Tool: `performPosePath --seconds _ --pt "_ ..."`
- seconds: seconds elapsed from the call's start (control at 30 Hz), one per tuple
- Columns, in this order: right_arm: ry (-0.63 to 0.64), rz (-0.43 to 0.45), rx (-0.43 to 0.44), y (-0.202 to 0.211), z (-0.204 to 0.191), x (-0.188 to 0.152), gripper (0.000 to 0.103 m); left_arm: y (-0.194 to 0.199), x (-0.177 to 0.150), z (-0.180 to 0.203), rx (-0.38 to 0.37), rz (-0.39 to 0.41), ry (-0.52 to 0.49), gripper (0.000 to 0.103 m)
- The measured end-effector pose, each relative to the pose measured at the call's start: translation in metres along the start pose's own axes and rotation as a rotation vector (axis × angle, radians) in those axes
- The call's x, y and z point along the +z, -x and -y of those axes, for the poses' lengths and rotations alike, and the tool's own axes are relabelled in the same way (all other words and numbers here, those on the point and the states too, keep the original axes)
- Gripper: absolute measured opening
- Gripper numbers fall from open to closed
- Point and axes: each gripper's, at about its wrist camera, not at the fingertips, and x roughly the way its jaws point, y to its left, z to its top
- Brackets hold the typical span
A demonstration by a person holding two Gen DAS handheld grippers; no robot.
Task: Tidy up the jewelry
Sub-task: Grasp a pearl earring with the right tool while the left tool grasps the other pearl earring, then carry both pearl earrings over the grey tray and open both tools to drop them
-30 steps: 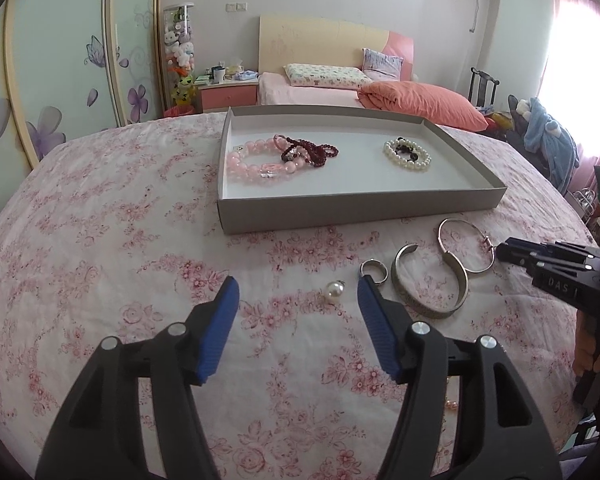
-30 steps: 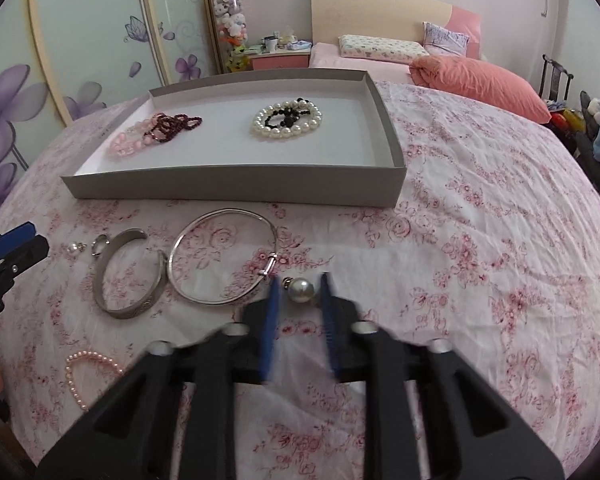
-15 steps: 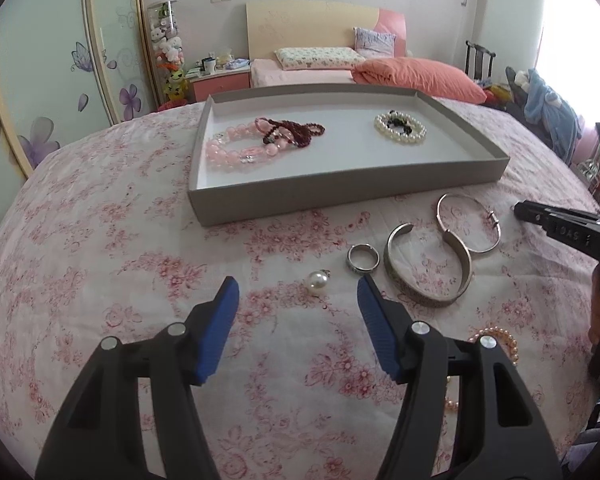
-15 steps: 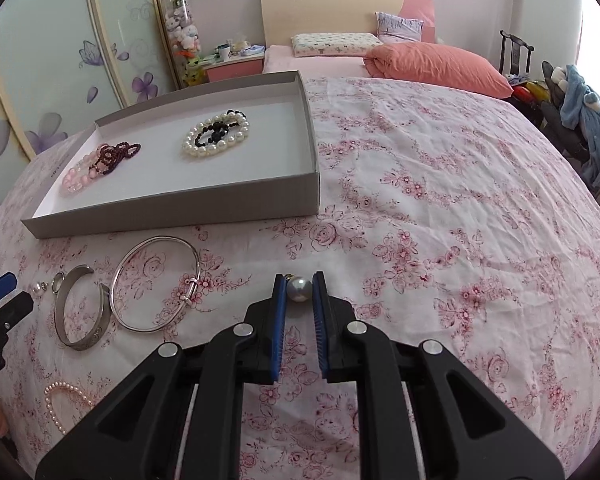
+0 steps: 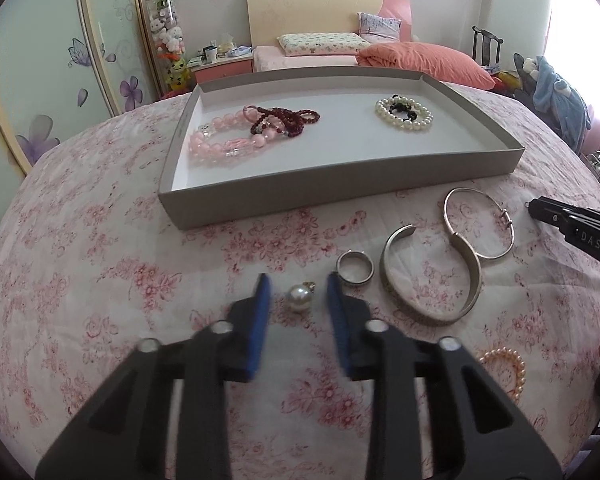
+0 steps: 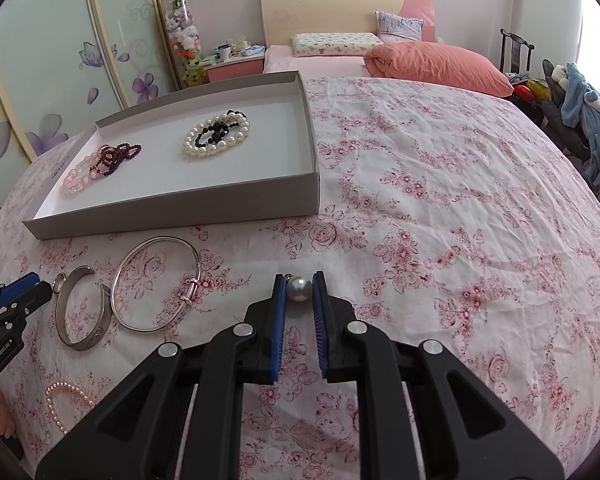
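Between the blue pads of the left gripper (image 5: 296, 294) lies a pearl earring (image 5: 299, 298) on the floral bedspread (image 5: 100, 280). The jaws have just been closing from a wide spread around it, and they now stand narrow with a sliver of cloth showing on each side of the pearl, so the pads do not yet press on it. A silver ring (image 5: 355, 267) sits just beyond the right-hand pad, close enough that the pad could nudge it as the gap shuts.

The right gripper (image 6: 299, 289) has its jaws nearly together on a second pearl earring (image 6: 299, 289), both pads against it, much as half a second ago.

Ahead of both sets of jaws stands the grey tray (image 5: 340, 184), already holding a pink bead bracelet (image 5: 224, 138), a dark red strand (image 5: 288, 118) and a white pearl bracelet (image 5: 404, 114). To the right of the left jaws lie an open silver cuff (image 5: 432, 280) and a thin silver bangle (image 5: 478, 222), which overlap where they meet, with a small pink pearl bracelet (image 5: 504, 368) nearer the camera.

With the second pearl almost gripped, the pair looks ready to be carried together to the tray.
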Motion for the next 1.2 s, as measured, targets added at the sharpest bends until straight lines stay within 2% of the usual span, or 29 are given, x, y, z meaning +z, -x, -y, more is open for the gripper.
performPosePath --seconds 0.07,0.23,0.4,0.57,0.73,1.2 --pt "0.0 0.0 0.0 0.0 0.001 0.0 0.015 0.0 0.0 -0.001 0.005 0.001 0.006 0.014" --pt "-0.006 0.0 0.007 0.001 0.001 0.0 0.015 0.001 -0.001 -0.019 0.025 0.0 0.07 0.014" --pt "-0.004 0.0 0.004 0.001 0.0 0.0 0.015 0.004 -0.003 -0.039 0.015 0.003 0.152 0.014" --pt "0.007 0.0 -0.009 0.001 -0.001 0.0 0.015 0.004 -0.004 -0.035 0.041 0.0 0.131 0.015" --pt "0.01 0.0 -0.012 0.0 -0.002 0.0 0.015 0.005 -0.005 -0.04 0.017 0.003 0.151 0.015" --pt "0.007 0.0 -0.009 0.0 0.0 0.0 0.015 0.006 -0.006 -0.038 0.033 0.001 0.139 0.015"
